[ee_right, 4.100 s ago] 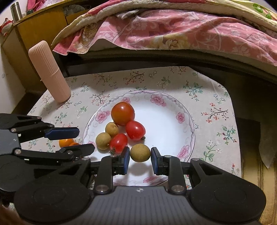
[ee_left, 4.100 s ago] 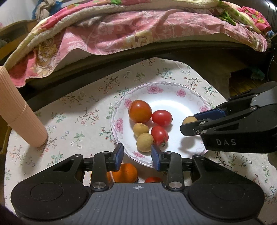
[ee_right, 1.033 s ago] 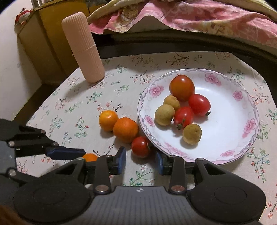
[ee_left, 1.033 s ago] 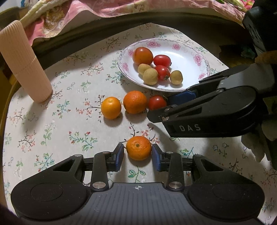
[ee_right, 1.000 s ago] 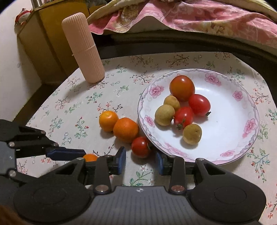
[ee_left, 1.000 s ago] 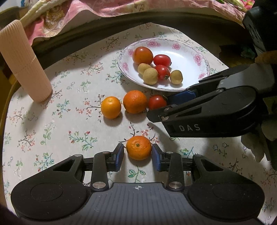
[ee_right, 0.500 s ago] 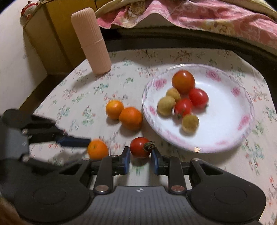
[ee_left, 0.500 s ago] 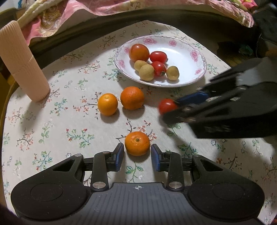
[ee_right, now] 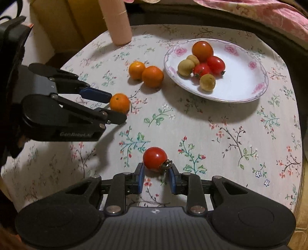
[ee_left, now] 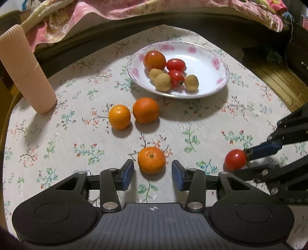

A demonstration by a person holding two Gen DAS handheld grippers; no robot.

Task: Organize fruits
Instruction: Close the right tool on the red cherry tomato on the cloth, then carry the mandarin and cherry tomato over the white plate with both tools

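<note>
A small orange lies on the floral tablecloth between the fingertips of my left gripper, which is open with a gap on each side. My right gripper is shut on a red cherry tomato, held at the very tips low over the near right part of the table. The white flowered plate at the back holds a big tomato, two small tomatoes and three tan round fruits. Two more oranges lie together in front of the plate.
A tall pink ribbed cylinder stands at the table's far left. A bed with a pink blanket runs behind the table. A yellow cabinet is beyond the left edge. The table drops off at the right.
My right gripper shut on the tomato beside the plate and carried it back to the near right of the table. My left gripper stayed open at the orange.
</note>
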